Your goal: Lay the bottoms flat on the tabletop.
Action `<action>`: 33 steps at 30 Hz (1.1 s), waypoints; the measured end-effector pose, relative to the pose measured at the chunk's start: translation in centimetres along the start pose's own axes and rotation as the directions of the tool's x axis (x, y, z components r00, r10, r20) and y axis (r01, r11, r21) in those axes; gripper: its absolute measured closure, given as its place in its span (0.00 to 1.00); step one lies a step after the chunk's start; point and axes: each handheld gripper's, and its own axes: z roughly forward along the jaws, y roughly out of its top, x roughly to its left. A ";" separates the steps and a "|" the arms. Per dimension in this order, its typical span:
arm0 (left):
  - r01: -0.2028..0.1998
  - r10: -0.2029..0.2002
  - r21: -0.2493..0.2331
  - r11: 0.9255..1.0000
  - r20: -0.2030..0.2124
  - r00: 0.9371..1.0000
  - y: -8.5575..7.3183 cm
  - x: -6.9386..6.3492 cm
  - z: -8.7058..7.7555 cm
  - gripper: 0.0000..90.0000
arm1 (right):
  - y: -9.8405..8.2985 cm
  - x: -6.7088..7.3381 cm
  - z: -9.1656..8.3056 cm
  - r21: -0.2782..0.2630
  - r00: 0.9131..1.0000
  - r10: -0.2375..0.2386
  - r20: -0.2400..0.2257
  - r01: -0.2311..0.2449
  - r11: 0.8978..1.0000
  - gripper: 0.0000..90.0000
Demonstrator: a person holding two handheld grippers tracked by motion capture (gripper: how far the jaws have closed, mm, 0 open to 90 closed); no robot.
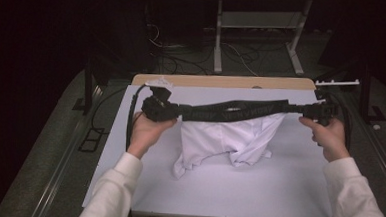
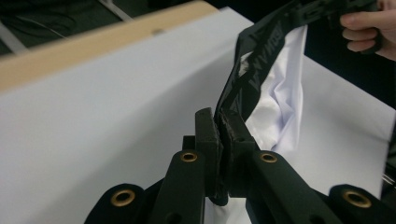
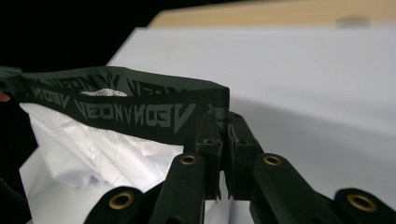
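Undies stretched between two grippers, over the middle of the table

Left gripper (image 1: 157, 108) is clamped on the left end of the waistband (image 1: 233, 110), right gripper (image 1: 320, 112) on the right end, so the band runs straight across between them above the table (image 1: 236, 191). The rest of the underwear (image 1: 224, 145) hangs below the band, bottom edge bunched on the tabletop. A metal frame (image 1: 258, 27) stands on the floor behind the table's far edge.

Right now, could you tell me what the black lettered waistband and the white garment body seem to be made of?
The black lettered waistband looks like woven elastic: matte, flat, with printed grey letters, stretched taut. The white garment body appears to be thin knit fabric, possibly finely meshed, hanging in soft crumpled folds.
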 end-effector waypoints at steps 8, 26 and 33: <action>-0.001 0.000 -0.024 1.000 -0.064 0.998 4.5 3.6 -0.3 0.95 | 5.2 -0.1 0.8 -0.057 0.997 -0.054 -0.046 0.051 0.997 0.94; 0.240 -0.234 0.022 0.970 -0.157 0.959 1.6 13.3 8.5 0.95 | 4.8 -6.2 10.1 0.010 0.995 0.100 0.008 -0.100 0.995 0.94; 0.236 -0.224 0.039 0.971 -0.199 0.954 0.8 13.4 9.9 0.95 | 5.2 -6.3 11.2 0.078 0.994 -0.009 0.111 0.000 0.997 0.94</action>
